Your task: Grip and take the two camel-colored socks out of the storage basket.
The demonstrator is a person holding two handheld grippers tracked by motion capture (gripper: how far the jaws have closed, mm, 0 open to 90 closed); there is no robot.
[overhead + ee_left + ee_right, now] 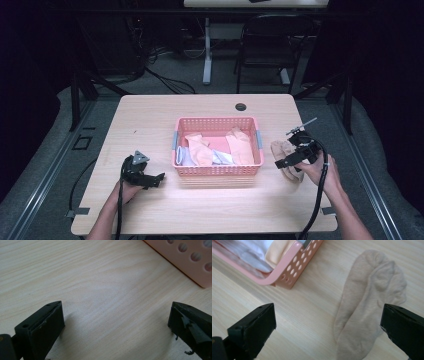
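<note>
With jaws gaping wide and empty, the right gripper (pixel 328 327) is hanging over the beige sock (pixel 367 305) lying beside the pink basket (pixel 218 170), so it probably needs centring before pinching, while the left gripper (pixel 116 325) is idling open over the surface (pixel 100 285).

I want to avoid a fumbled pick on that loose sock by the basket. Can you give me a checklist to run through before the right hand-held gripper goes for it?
1. Right hand-held gripper open: ok, jaws spread wide with nothing between them.
2. Beige sock free to lift: ok, it lies flat on the table, apart from the pink basket.
3. Jaws lined up on the sock: not ok, it sits off toward one jaw, not centred.
4. Room in the basket: ok, some floor shows between the socks inside.
5. Left hand-held gripper out of the way: ok, open over bare table on the basket's other side.
</note>
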